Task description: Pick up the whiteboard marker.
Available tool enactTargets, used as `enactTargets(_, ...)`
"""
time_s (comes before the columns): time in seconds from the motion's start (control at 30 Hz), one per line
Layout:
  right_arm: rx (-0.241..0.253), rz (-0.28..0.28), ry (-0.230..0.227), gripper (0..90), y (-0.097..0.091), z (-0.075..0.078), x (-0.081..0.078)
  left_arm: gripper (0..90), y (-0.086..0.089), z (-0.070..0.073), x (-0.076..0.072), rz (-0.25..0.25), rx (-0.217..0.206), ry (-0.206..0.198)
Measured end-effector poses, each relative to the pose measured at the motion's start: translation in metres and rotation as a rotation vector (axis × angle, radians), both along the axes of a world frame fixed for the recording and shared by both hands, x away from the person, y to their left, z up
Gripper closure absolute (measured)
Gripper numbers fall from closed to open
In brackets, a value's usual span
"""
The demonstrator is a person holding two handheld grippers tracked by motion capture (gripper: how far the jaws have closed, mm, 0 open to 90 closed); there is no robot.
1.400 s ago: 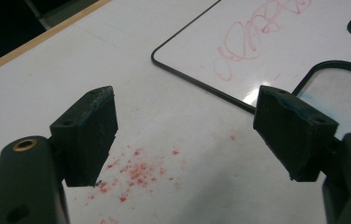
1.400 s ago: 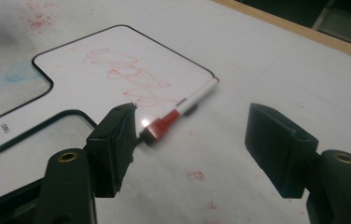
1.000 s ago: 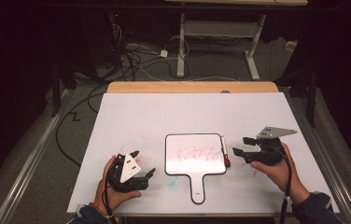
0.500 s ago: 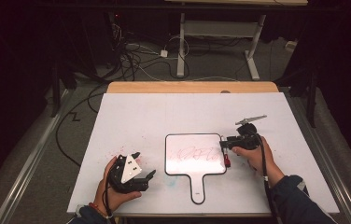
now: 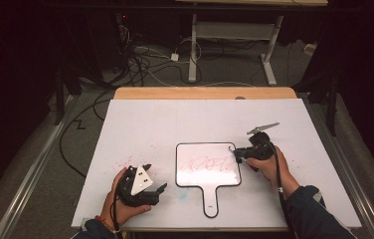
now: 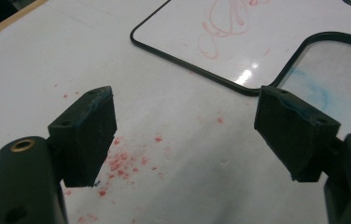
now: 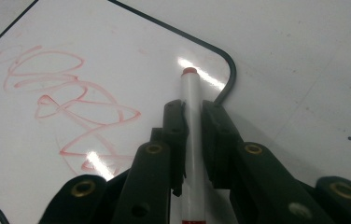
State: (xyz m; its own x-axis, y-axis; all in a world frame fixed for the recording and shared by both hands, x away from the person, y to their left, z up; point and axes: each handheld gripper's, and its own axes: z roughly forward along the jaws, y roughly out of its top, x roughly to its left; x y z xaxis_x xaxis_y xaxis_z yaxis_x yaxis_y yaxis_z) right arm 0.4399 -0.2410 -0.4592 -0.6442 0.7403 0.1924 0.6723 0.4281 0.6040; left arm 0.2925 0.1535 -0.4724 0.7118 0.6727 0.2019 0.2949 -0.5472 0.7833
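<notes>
Marker over the whiteboard's right corner

The right gripper [image 7: 191, 116] clamps a marker [image 7: 191, 140] above the whiteboard [image 5: 207, 164], mid-counter near the front edge; the left gripper [image 6: 187, 135] fingers gape wide, empty

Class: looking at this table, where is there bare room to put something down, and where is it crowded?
Free: the far stretch of the white table beyond the small whiteboard, and the strip right of the right gripper. Crowded: the near middle, where the whiteboard lies between the open left gripper and the right gripper, which holds a marker over the board's corner.
</notes>
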Motion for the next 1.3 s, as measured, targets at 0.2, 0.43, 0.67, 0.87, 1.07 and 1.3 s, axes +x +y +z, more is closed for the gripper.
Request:
enactTargets(0.2,-0.003,0.029,-0.076,81.5,0.003,0.012,-0.008,20.2,-0.002,0.001,0.002,0.001,-0.005,0.005)
enactTargets(0.43,0.111,0.094,-0.200,81.5,0.015,0.044,-0.032,24.6,-0.021,0.015,0.023,-0.041,-0.188,0.068)
enactTargets(0.67,0.225,0.160,-0.282,81.5,0.037,0.057,-0.055,27.6,-0.064,0.028,0.041,-0.135,-0.306,0.110)
enactTargets(0.87,0.290,0.186,-0.345,81.5,0.050,0.061,-0.074,32.7,-0.114,0.036,0.055,-0.208,-0.382,0.146)
enactTargets(1.07,0.329,0.156,-0.383,81.5,0.047,0.060,-0.080,38.8,-0.133,0.038,0.062,-0.248,-0.460,0.169)
enactTargets(1.3,0.350,0.120,-0.401,81.4,0.042,0.057,-0.080,45.0,-0.142,0.041,0.062,-0.258,-0.496,0.153)
